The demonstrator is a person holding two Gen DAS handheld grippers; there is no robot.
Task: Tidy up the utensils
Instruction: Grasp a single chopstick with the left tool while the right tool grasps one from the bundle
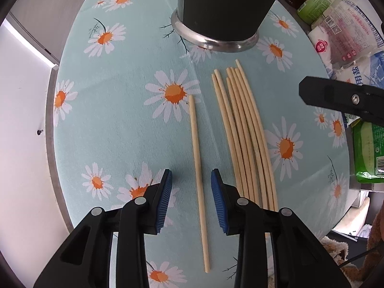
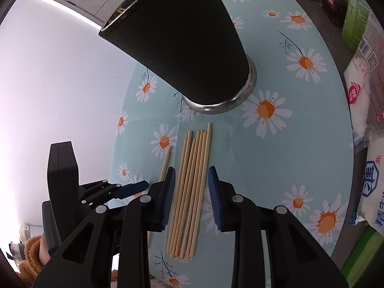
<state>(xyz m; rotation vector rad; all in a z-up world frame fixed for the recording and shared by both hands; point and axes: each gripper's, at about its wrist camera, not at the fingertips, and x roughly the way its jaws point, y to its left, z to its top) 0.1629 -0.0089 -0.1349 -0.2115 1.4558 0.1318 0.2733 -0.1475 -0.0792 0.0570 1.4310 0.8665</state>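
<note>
A single wooden chopstick [image 1: 198, 175] lies on the daisy tablecloth, apart from a bundle of several chopsticks [image 1: 244, 139] to its right. My left gripper [image 1: 191, 176] is open, its blue pads on either side of the single chopstick, just above it. My right gripper [image 2: 191, 174] is open over the bundle [image 2: 189, 192], pads on either side. The single chopstick [image 2: 165, 162] lies left of the right gripper. A tall black holder with a steel base [image 1: 223, 12] stands upright beyond the chopstick tips; it also shows in the right wrist view [image 2: 182, 48].
Bags of salt and seasoning [image 1: 345, 38], jars and a green packet [image 1: 367, 153] crowd the table's right side. Bottles and packets [image 2: 360, 60] line the right edge. The left gripper's body [image 2: 96, 189] is at the left. The table edge [image 1: 51, 144] curves at the left.
</note>
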